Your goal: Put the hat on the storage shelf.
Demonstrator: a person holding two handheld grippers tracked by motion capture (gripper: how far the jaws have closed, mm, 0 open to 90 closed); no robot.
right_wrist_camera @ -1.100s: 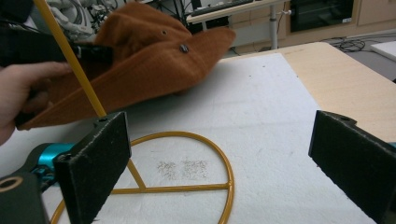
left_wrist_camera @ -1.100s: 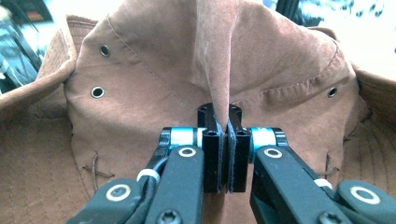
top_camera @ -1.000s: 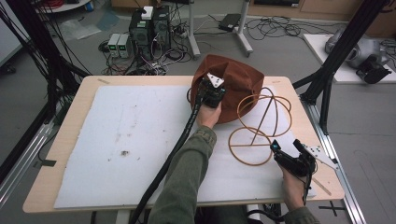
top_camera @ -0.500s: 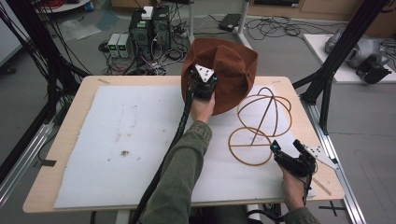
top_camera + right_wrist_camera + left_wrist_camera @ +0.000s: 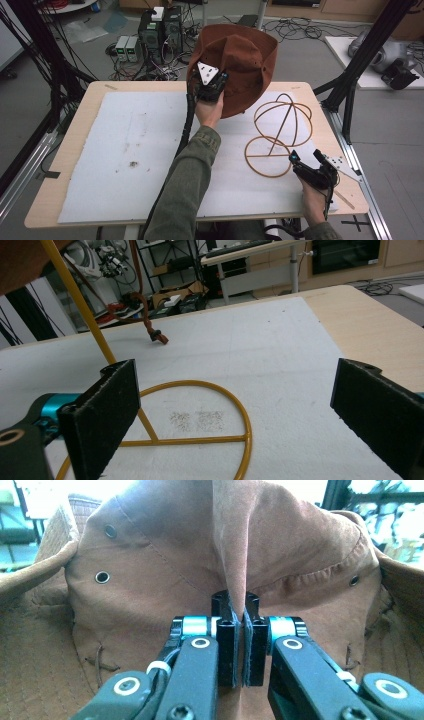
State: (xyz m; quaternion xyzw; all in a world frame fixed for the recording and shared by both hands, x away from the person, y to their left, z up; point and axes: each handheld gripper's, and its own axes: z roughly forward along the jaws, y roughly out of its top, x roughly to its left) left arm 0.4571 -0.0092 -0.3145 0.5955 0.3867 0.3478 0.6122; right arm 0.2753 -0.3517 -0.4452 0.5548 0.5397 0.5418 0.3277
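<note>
A brown suede hat [image 5: 240, 65] hangs in the air above the far edge of the table, tilted with its crown toward me. My left gripper [image 5: 214, 84] is shut on a fold of the hat's crown [image 5: 235, 555], the fabric pinched between the pads. A yellow wire hat stand [image 5: 280, 132] rests on the white mat to the right, its round base [image 5: 200, 435] lying flat. My right gripper [image 5: 306, 161] stands open near the table's front right, its two pads [image 5: 107, 405] spread to either side of the stand's base ring, not touching it.
A white mat [image 5: 130, 145] covers most of the wooden table [image 5: 85, 105]. The hat's cord with a toggle [image 5: 157, 335] dangles over the mat. Black frame posts [image 5: 350, 85] flank the table; computers and cables sit on the floor behind.
My left gripper has lifted the hat off the wire stand, up and toward the far left. The stand is now bare. The right gripper has stayed put.
</note>
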